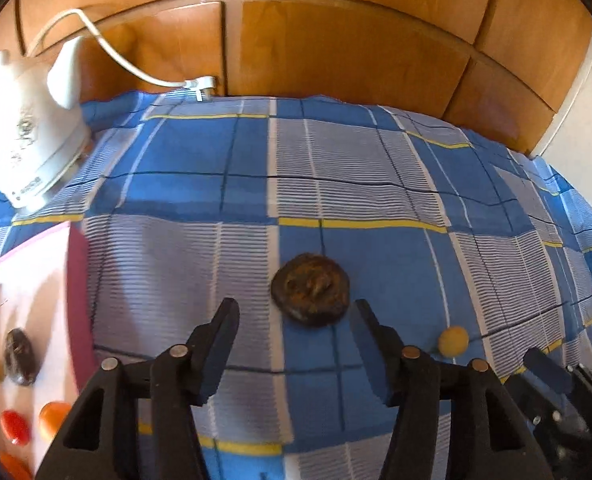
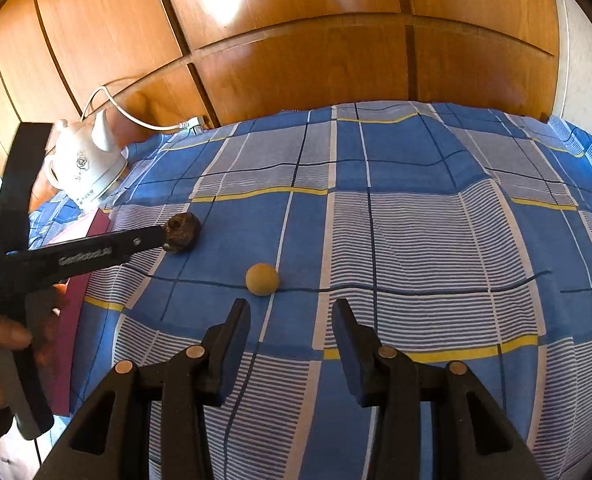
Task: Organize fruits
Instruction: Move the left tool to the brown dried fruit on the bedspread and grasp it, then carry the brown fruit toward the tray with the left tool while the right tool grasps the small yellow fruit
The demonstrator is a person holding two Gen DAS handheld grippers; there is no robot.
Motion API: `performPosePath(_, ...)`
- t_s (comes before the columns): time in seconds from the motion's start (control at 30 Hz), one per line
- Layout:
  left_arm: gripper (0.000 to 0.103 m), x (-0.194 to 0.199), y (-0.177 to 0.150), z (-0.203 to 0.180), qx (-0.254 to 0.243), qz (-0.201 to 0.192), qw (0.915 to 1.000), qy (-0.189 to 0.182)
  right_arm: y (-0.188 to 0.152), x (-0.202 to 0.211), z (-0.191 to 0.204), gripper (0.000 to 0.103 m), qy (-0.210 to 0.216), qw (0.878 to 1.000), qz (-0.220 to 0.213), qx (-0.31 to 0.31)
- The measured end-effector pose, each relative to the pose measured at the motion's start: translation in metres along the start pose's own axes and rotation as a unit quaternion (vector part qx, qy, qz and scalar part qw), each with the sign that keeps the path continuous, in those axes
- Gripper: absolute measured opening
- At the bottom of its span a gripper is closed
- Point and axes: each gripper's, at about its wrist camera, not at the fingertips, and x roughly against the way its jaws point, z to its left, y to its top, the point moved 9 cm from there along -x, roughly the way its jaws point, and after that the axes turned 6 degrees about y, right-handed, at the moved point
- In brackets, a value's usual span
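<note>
A dark wrinkled round fruit [image 1: 311,289] lies on the blue checked cloth just beyond my left gripper [image 1: 293,312], which is open and empty with its jaws either side of it. The fruit also shows in the right wrist view [image 2: 181,232]. A small yellow round fruit [image 1: 452,341] lies to its right; in the right wrist view it [image 2: 261,278] sits just ahead and left of my right gripper [image 2: 291,314], which is open and empty. A pink-rimmed white tray [image 1: 35,264] at the left holds a dark fruit [image 1: 20,356], a yellowish fruit and several orange-red fruits [image 1: 15,427].
A white electric kettle [image 1: 31,136] with a white cord [image 1: 107,44] stands at the back left of the table. Wooden cabinet doors [image 1: 336,40] close off the far side. The left gripper [image 2: 95,252] and a hand show at the left in the right wrist view.
</note>
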Motion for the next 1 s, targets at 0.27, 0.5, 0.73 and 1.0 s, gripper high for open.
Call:
performPosePath(0.27,0.062,-0.032,0.004,-0.008,-0.02,0.023,0.9993,0.02,-0.001,-0.004,-0.006,0.043,-0.001,1.0,0.005,-0.006)
performPosePath(0.5,0.051,-0.025,0.0,-0.01,-0.017,0.006,0.9998,0.0,0.0,-0.007,-0.008,0.043,0.003,1.0,0.009,-0.011)
performPosePath(0.73,0.051,0.009,-0.024,-0.008,-0.025,-0.02,0.9995,0.006,0.005,-0.02,0.009,0.043,0.019,1.0,0.021,0.012)
performPosePath(1.0,0.051,0.042,-0.041,0.002,-0.024,-0.052,0.9981,0.021,0.012,-0.046,0.019,0.043,0.023,0.999,0.039,0.022)
